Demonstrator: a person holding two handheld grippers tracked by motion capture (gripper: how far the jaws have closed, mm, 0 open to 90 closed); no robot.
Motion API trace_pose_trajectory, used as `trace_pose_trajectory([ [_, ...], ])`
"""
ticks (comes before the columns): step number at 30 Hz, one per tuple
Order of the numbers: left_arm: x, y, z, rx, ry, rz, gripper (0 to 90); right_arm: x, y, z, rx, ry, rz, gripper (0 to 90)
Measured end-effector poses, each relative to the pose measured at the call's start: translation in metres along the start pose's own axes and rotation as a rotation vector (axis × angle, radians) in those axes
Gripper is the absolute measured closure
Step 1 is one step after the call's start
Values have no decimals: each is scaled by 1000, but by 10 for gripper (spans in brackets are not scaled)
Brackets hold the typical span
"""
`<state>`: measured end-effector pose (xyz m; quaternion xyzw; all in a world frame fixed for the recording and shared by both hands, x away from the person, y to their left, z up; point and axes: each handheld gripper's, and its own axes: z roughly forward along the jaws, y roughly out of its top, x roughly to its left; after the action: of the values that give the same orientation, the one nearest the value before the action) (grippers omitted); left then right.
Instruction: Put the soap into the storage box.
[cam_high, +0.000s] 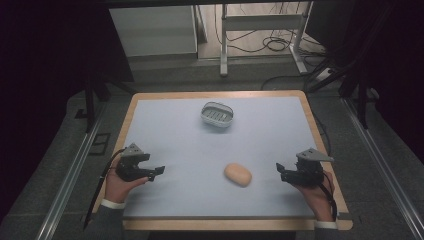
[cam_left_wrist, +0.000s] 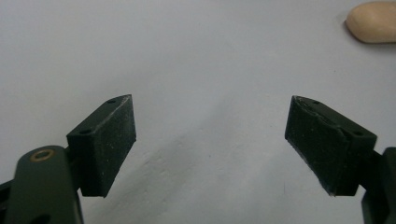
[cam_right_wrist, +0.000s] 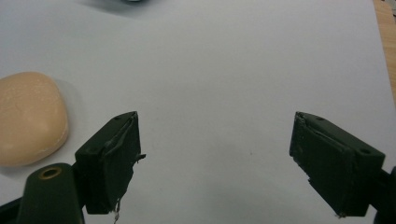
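While both tongs gape, soap (cam_high: 238, 174) lies between, nearer right tongs (cam_high: 280, 171).

A wooden-edged table (cam_high: 310, 117) carries a pale blue mat (cam_high: 175, 145). Beyond it, cables (cam_high: 272, 44) lie around a white frame (cam_high: 260, 22).

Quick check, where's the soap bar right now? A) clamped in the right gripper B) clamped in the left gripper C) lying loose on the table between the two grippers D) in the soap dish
C: the soap bar lies on the table, apart from the open left gripper and open right gripper; the soap dish sits farther back.
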<state>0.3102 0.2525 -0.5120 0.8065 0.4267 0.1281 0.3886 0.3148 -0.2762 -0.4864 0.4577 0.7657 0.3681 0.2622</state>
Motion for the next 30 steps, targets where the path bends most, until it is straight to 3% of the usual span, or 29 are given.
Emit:
trace_pose_trajectory([
  [3, 3, 5, 2, 11, -5, 26, 177, 0, 2, -1, -5, 4, -2, 165],
  [12, 6, 12, 4, -5, -12, 22, 194, -2, 3, 1, 7, 21, -3, 169],
  [19, 10, 12, 0, -25, -12, 12, 197, 8, 11, 2, 22, 92, -19, 170],
  [24, 8, 12, 5, -9, -14, 24, 195, 19, 20, 2, 44, 134, -53, 170],
  [30, 6, 11, 5, 1, -2, 29, 193, 39, 35, 4, 97, 162, -146, 171],
])
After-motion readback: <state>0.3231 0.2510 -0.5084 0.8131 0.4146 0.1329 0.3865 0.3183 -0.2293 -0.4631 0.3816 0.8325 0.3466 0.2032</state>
